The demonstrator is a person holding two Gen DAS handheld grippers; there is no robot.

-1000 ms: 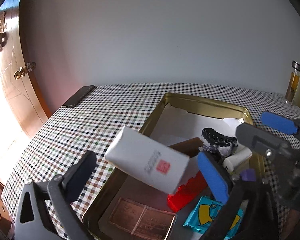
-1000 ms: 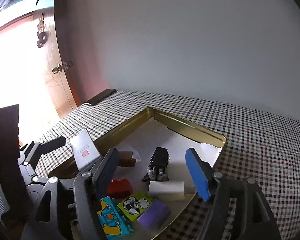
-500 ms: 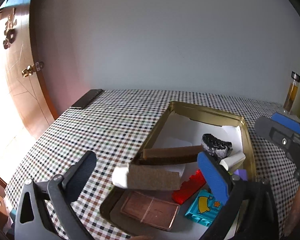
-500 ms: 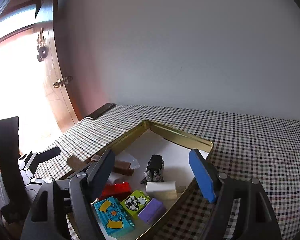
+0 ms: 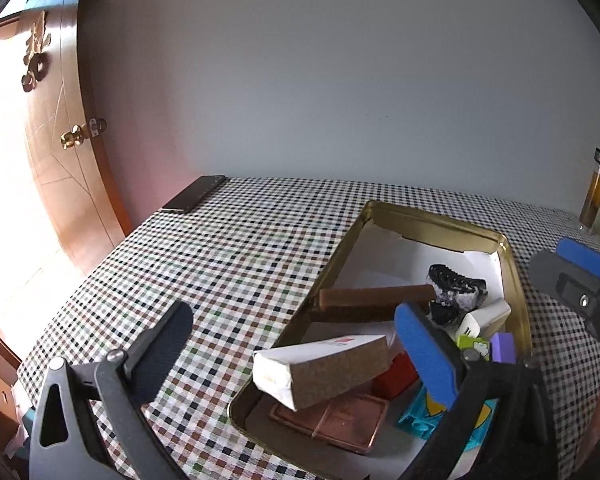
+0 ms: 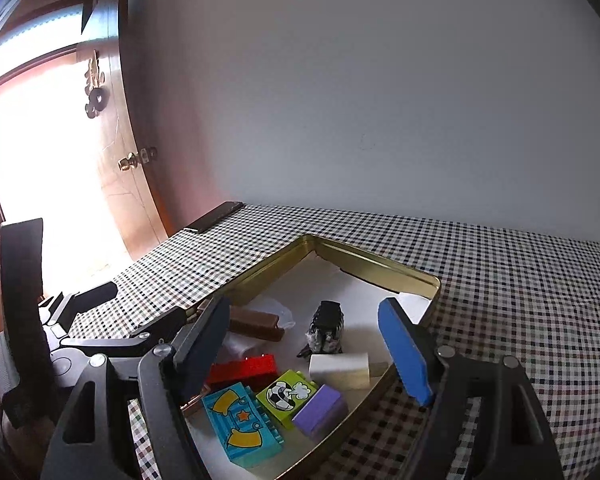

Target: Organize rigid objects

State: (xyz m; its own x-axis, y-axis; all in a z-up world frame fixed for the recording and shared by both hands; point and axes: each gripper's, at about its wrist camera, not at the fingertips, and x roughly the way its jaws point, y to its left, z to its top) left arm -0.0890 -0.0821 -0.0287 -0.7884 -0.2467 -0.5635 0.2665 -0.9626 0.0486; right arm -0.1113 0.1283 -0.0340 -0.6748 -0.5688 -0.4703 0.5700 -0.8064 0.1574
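A white rectangular carton with a cork-brown side and a red mark [image 5: 324,368] is seen lying tilted inside the shallow gold-coloured metal tin [image 5: 432,220], near the tin's near-left corner, propped over a copper-coloured flat rectangular plate [image 5: 332,420] and close against a red plastic building brick [image 5: 396,372]. No pad touches it. The left gripper [image 5: 304,356] is spread wide, with nothing pinched between its dark finger and its blue-padded finger. The right gripper [image 6: 312,344] is likewise held spread over the tin; its jaws have just been opening, and nothing is gripped between them.

The step in hand is judged to be the release of the carton into the tin. For this to be done well, the left gripper is best drawn straight back and upward, so that the blue pad is kept clear of the carton's far end and the carton is not dragged onto the rim. Since the carton rests on a slant, a slide is thought possible; it may need to be nudged flat beside the two brown chocolate-like bars [image 5: 376,300].

In the left wrist view the carton's long axis is seen running roughly left to right, rising slightly to the right. Its white end cap is turned toward the tin's left wall, and its other end points toward the red brick and the blue-padded finger. The red-marked face is turned upward.
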